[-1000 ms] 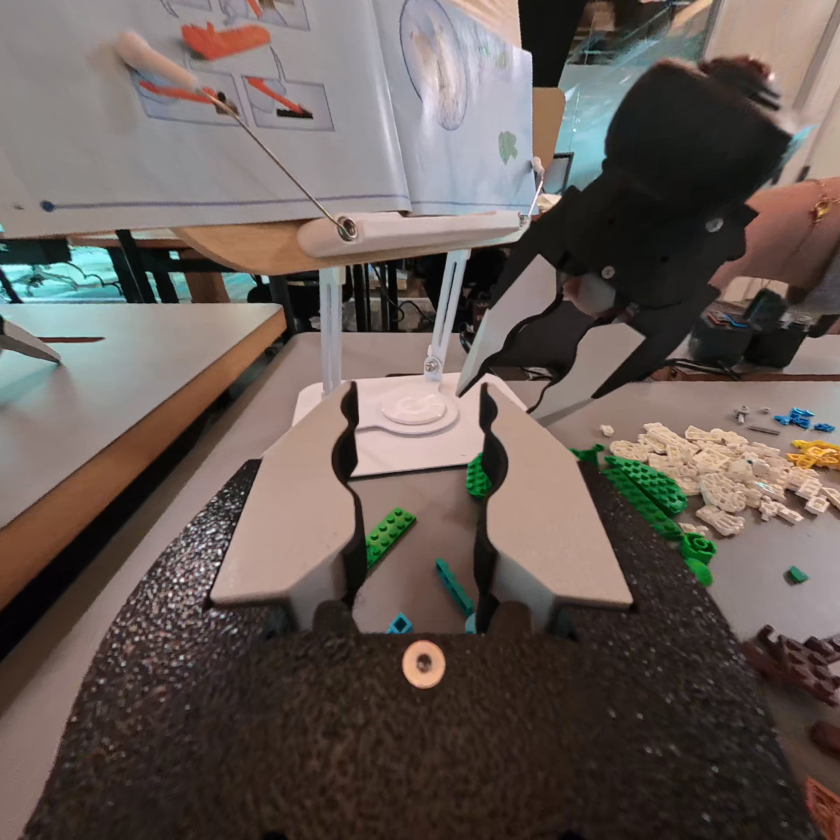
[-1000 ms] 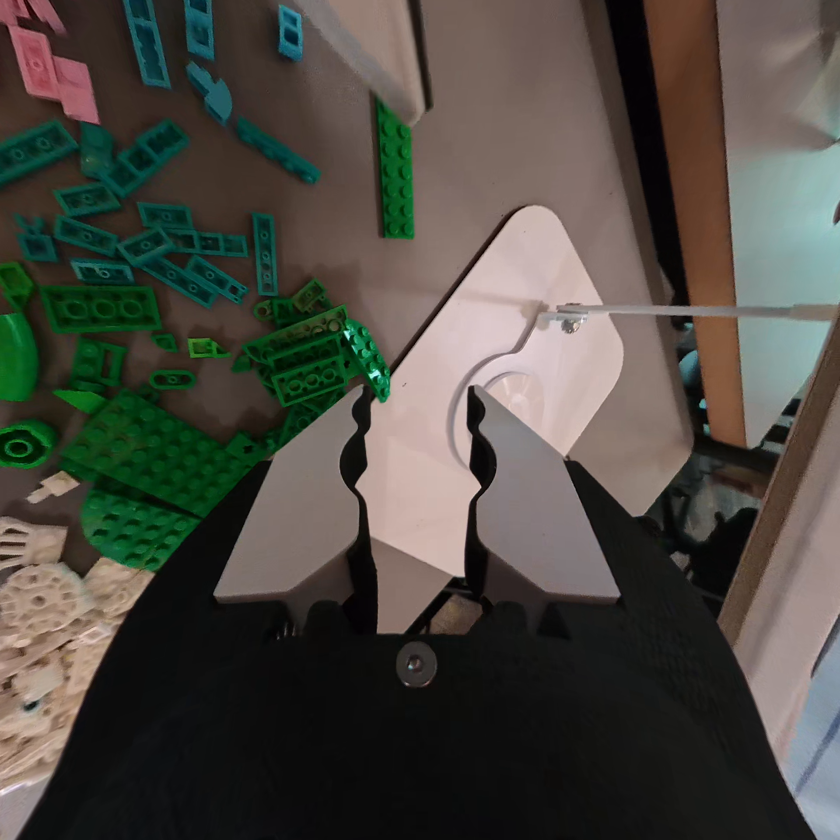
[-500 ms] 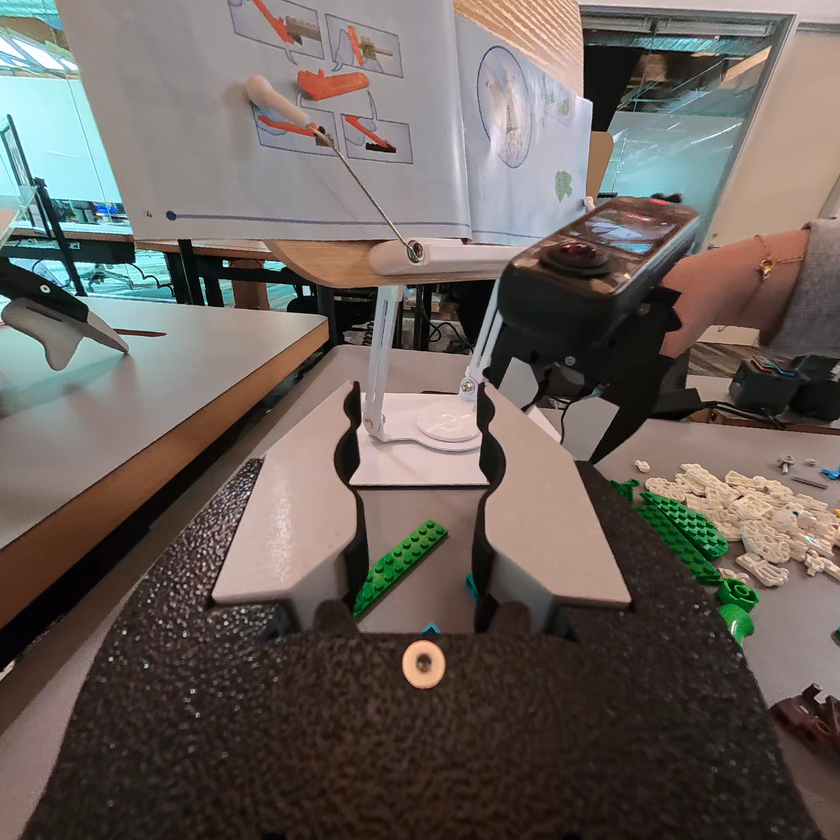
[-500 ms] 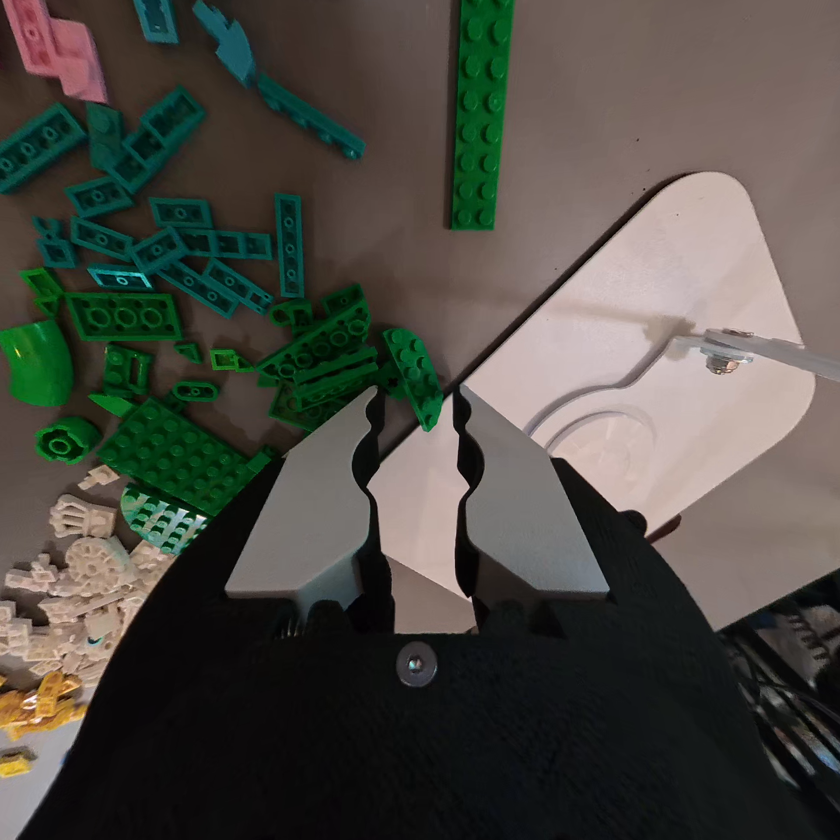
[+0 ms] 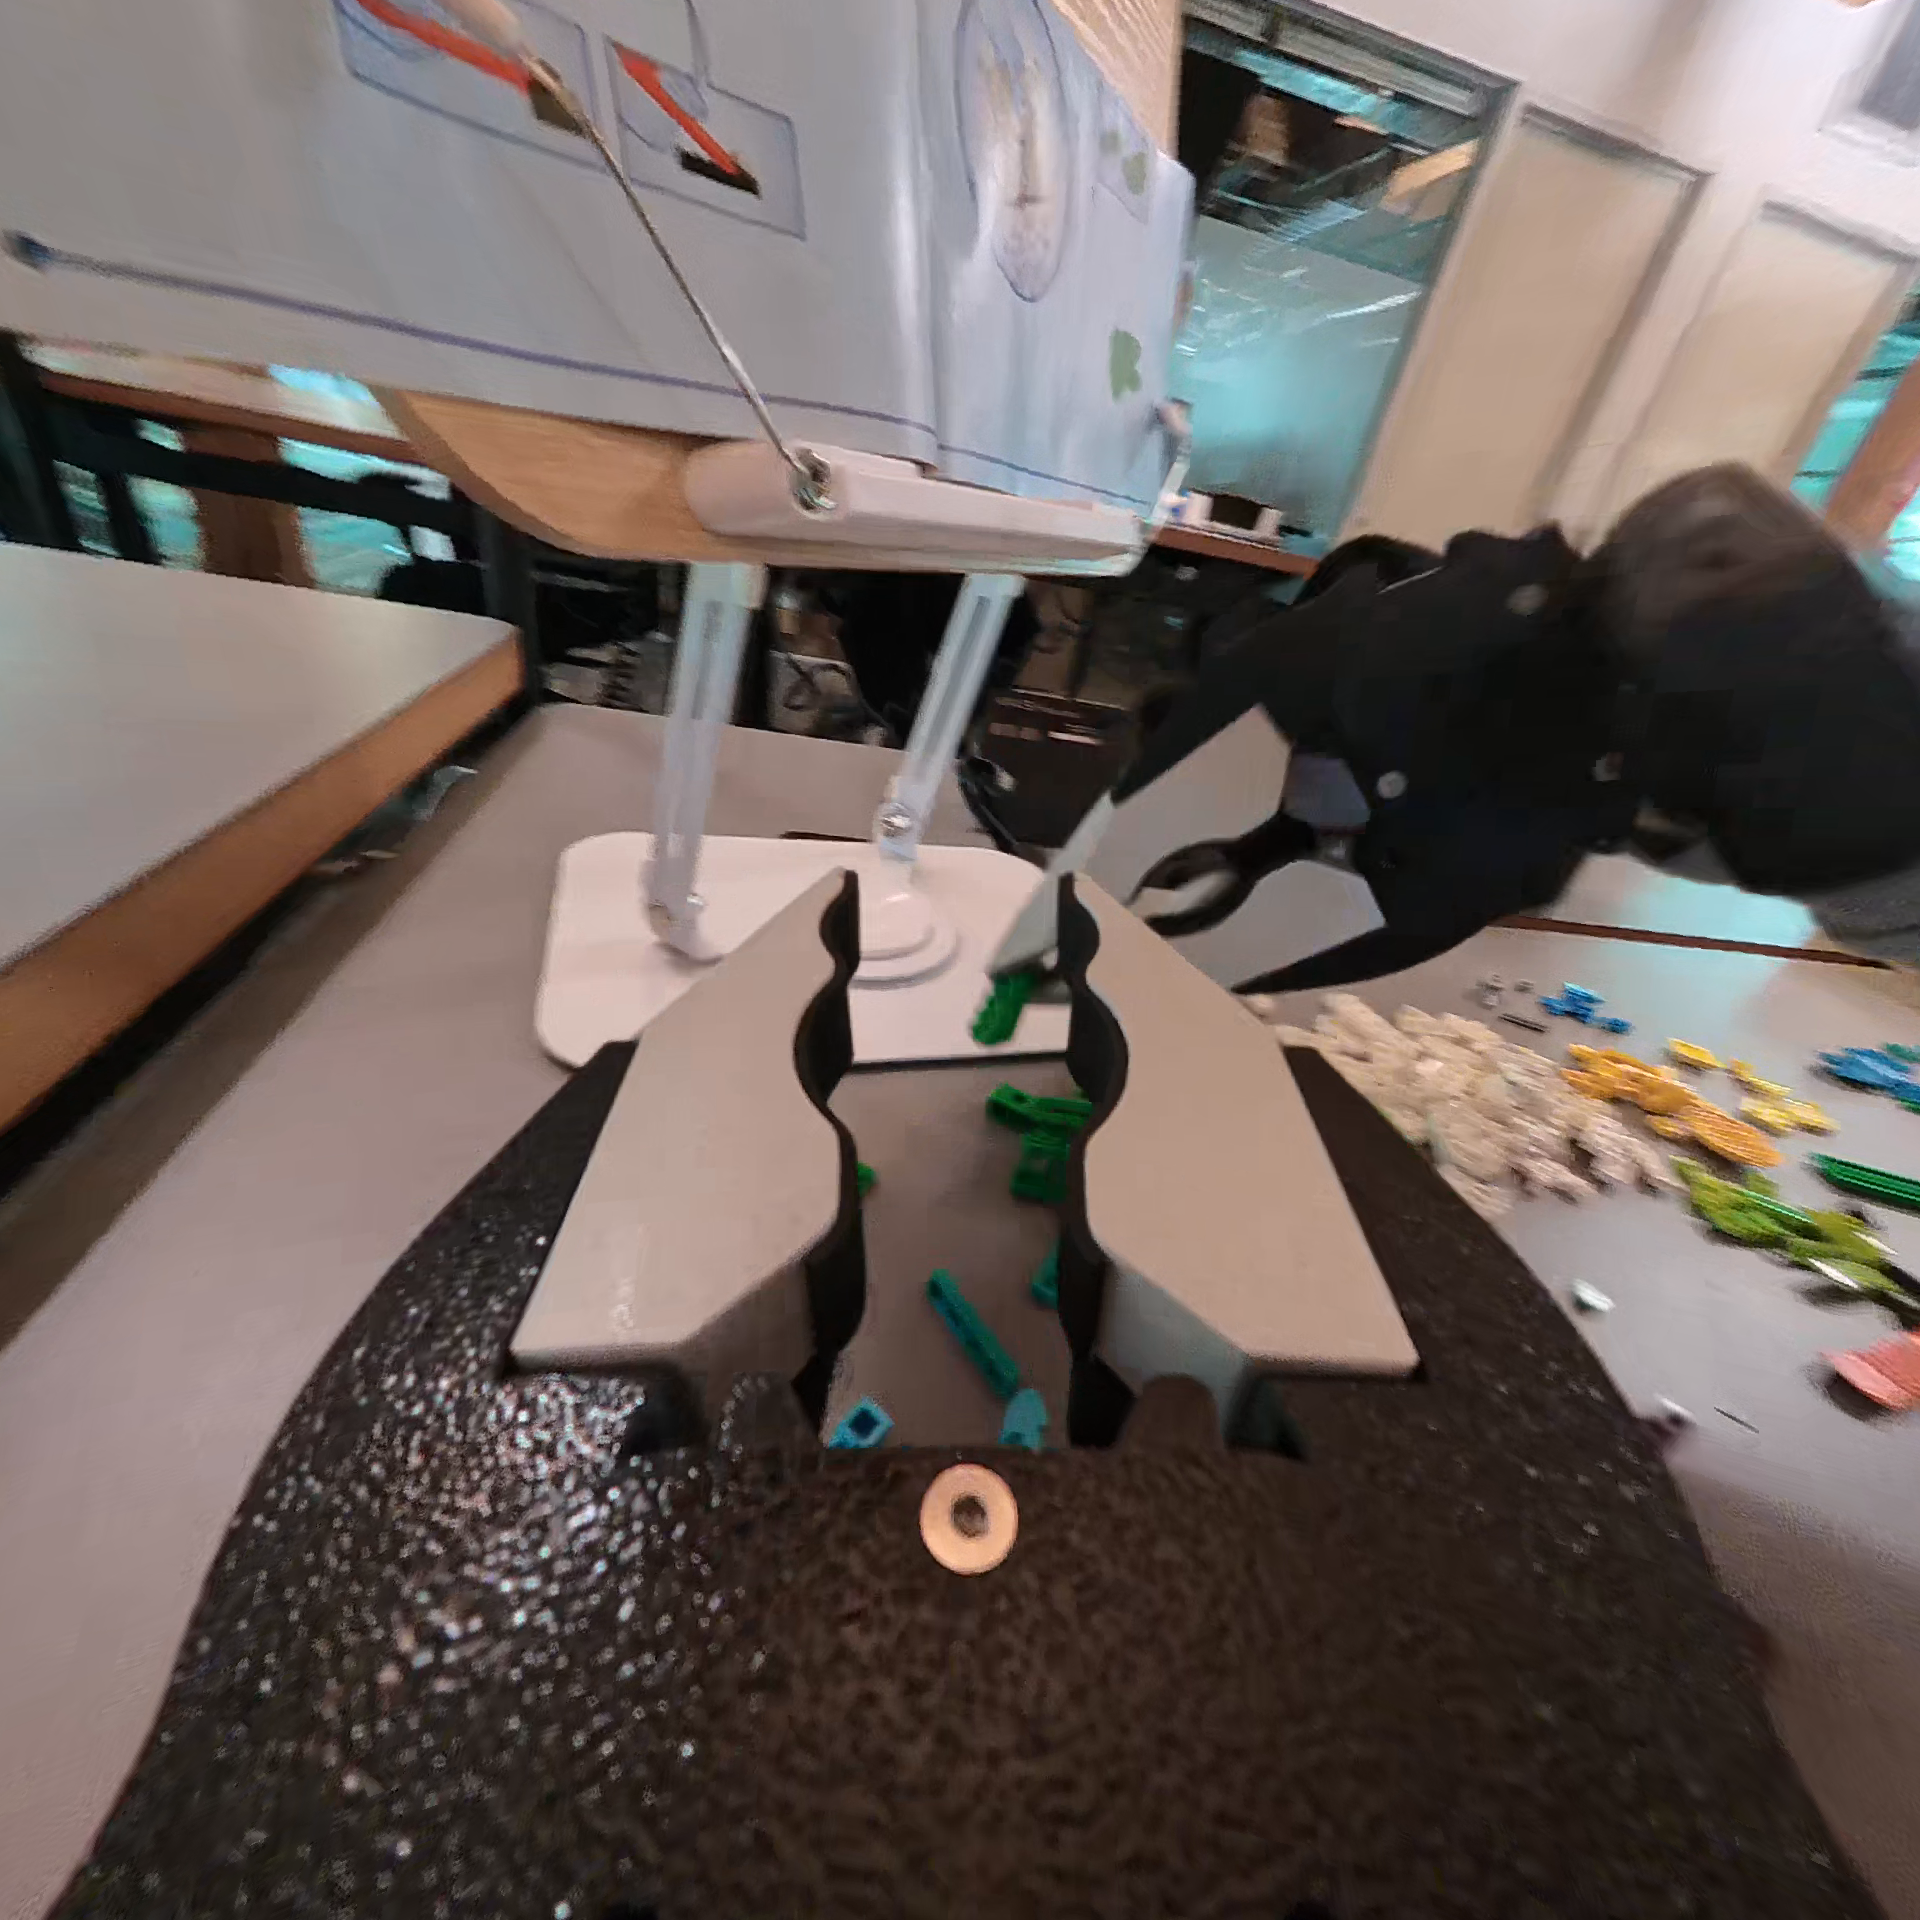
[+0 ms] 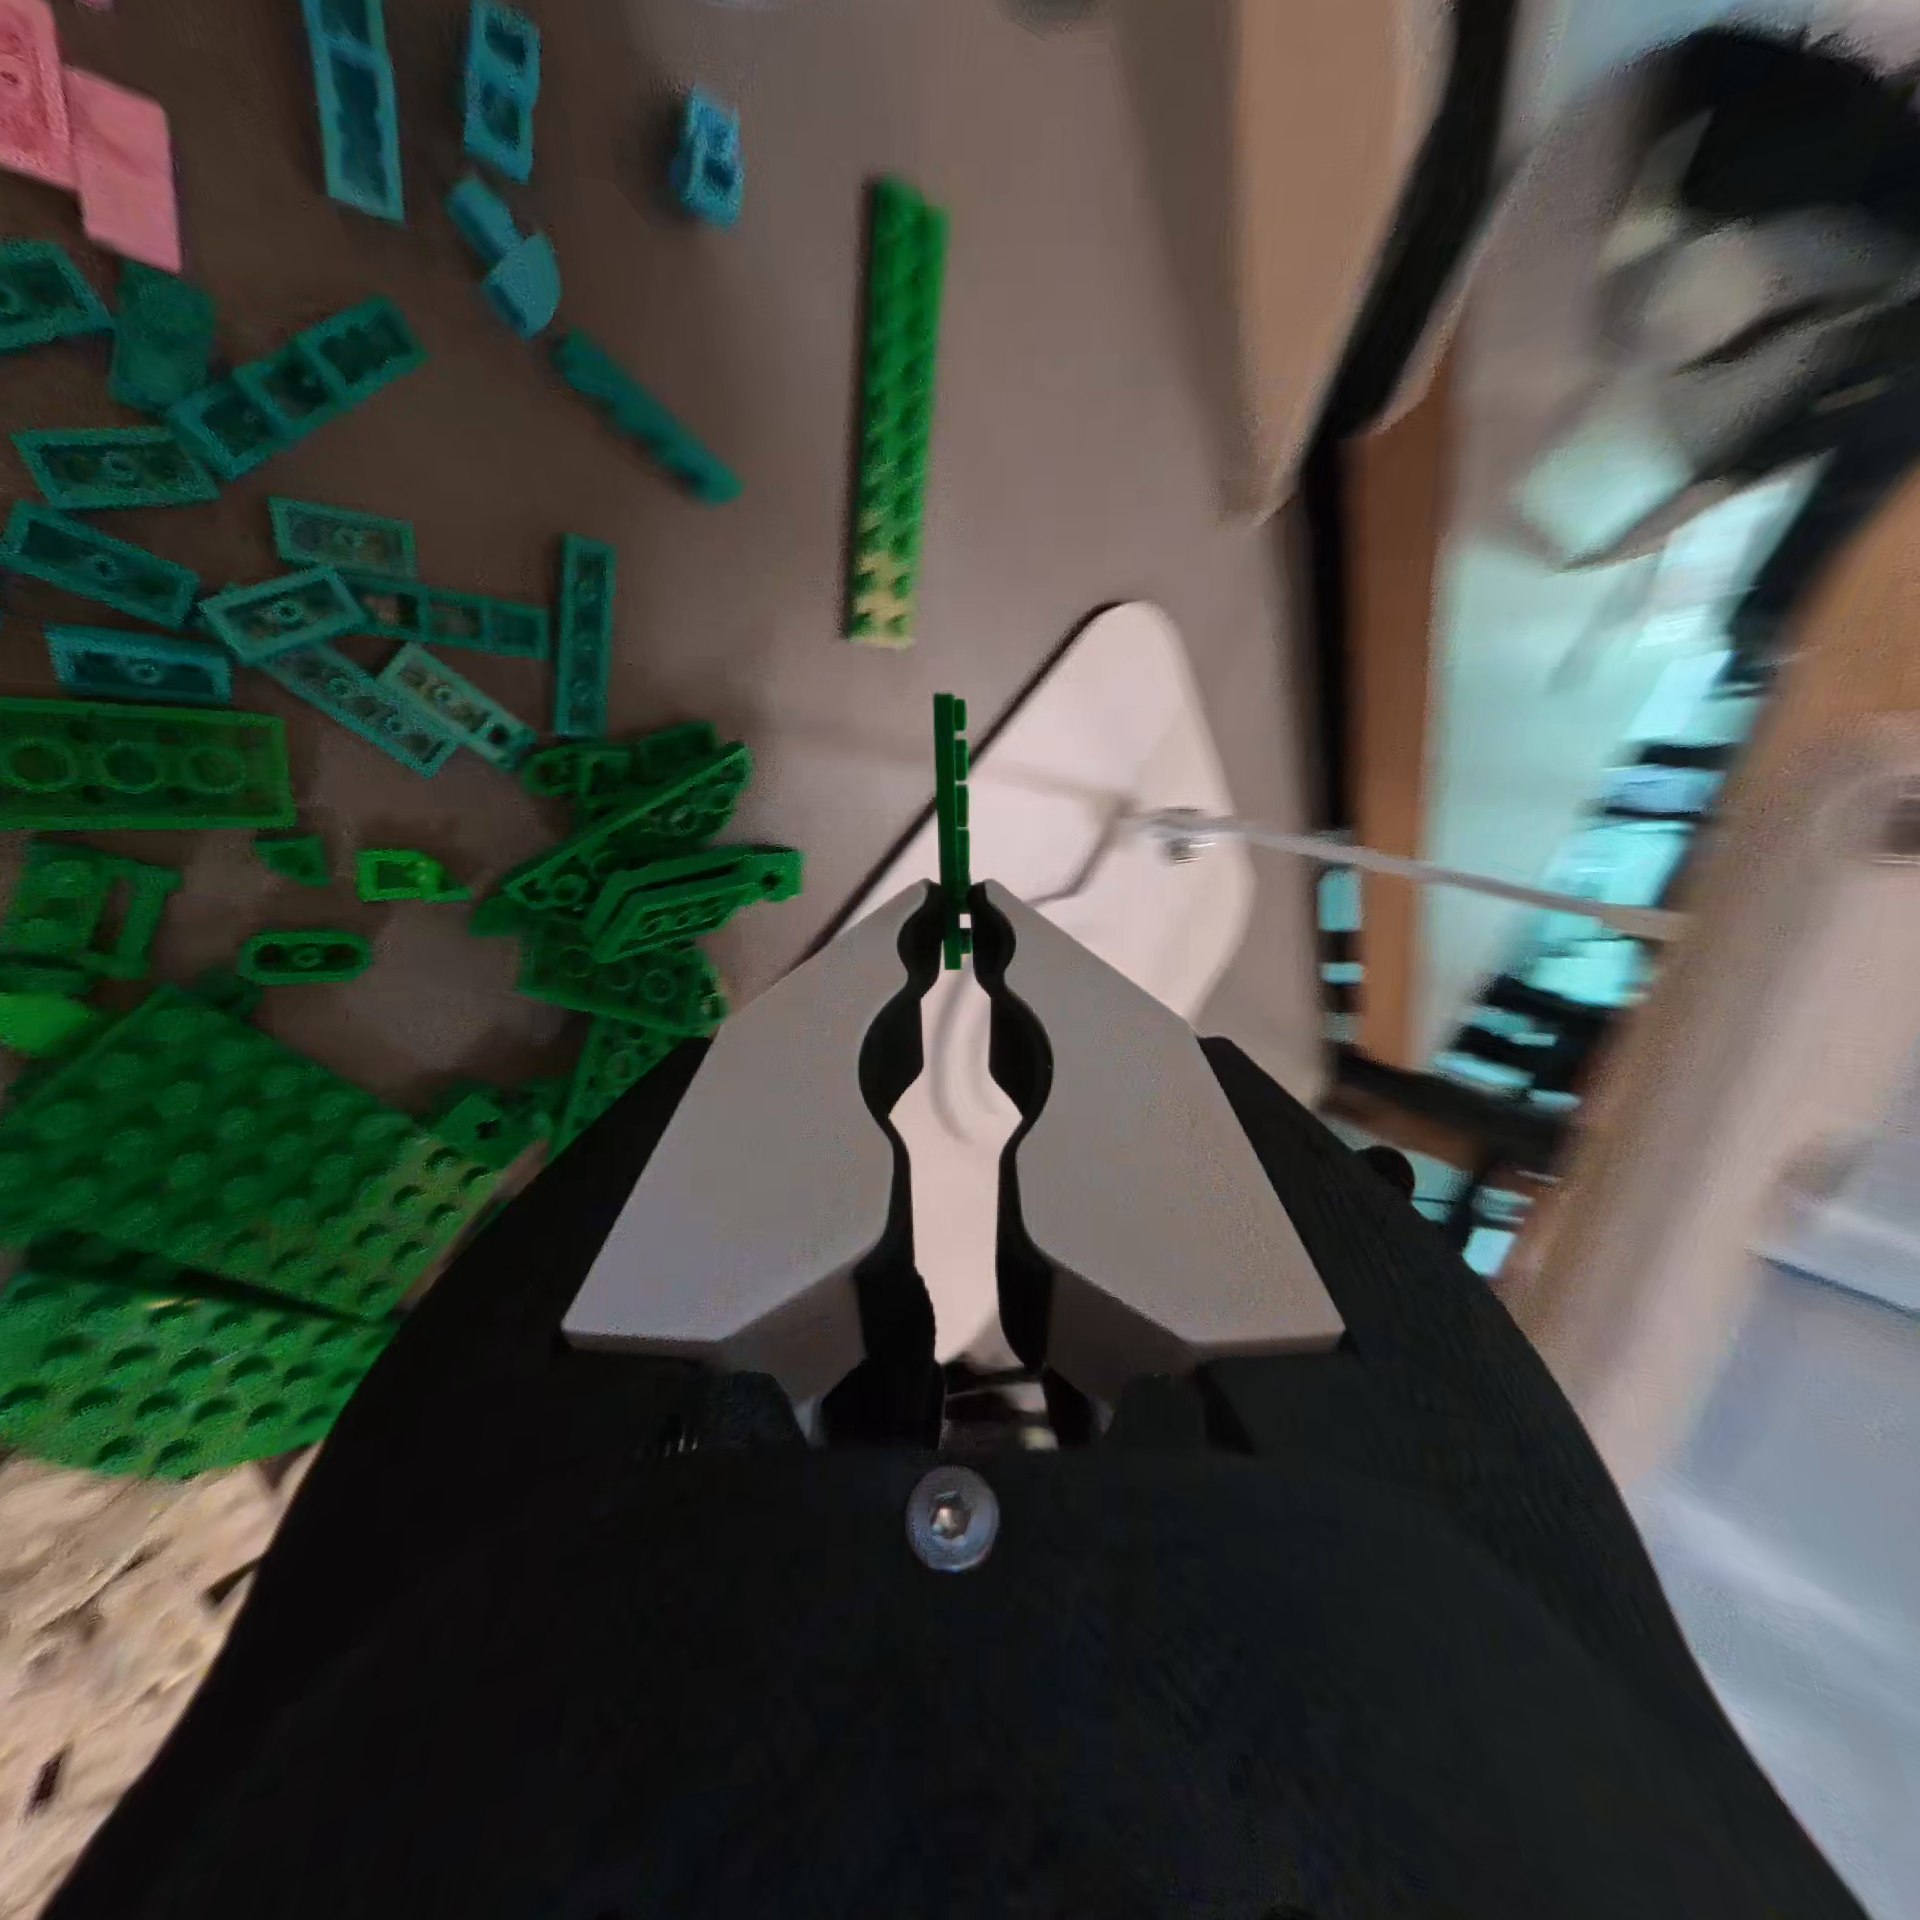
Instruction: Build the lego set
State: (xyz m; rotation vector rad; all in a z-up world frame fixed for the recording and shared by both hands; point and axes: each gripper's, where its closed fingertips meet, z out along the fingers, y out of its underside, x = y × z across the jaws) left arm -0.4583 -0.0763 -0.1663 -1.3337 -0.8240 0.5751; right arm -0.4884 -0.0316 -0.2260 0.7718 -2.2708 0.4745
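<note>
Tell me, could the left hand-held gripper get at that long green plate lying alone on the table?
Probably yes: the left hand-held gripper is open and holds nothing, and the long green plate lies flat, apart from the other bricks.

Right of the right gripper (image 6: pixel 958 894), the room is smeared by motion blur, and a dark shape (image 6: pixel 1756 239) at the upper right cannot be identified. Seen past the left gripper (image 5: pixel 961 904), the thin green plate (image 5: pixel 1006 1006) is partly hidden behind that gripper's right finger. The open instruction booklet (image 5: pixel 520 208) above it is cut off by the top edge, and the brick piles (image 5: pixel 1558 1101) to its right are too blurred to sort.
</note>
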